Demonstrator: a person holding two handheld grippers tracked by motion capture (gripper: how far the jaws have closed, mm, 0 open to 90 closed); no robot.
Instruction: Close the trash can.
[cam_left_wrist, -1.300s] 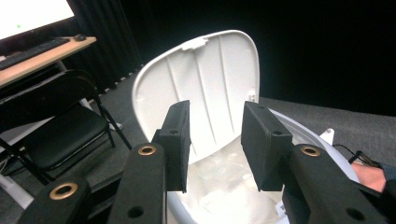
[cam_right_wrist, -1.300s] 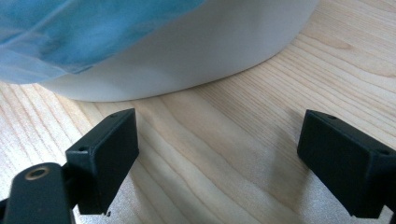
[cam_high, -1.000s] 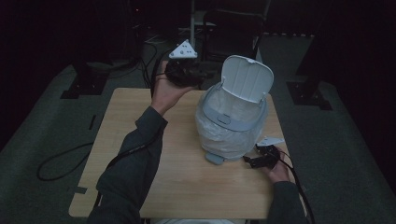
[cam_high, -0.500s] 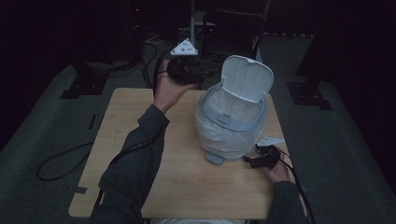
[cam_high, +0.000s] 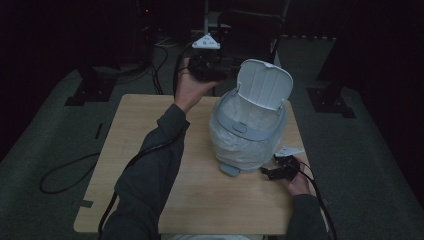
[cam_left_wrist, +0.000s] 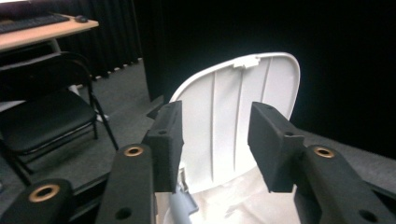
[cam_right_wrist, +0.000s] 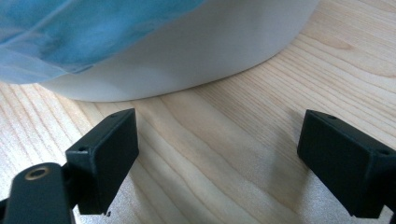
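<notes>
Left tongs (cam_high: 226, 71) shifted toward raised bin lid (cam_high: 264, 84), jaws apart.

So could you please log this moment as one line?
bin: lid up | left claw: open, behind lid | right claw: open, at base

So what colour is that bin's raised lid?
White, ribbed on its inside; the lid shows best in the left gripper view.

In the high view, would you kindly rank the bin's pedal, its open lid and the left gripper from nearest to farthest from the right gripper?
From the right gripper:
1. Pedal, at the bin's base, just beside it.
2. Open lid, raised at the bin's far side.
3. Left gripper, held high beyond the lid, at the table's far edge.
</notes>
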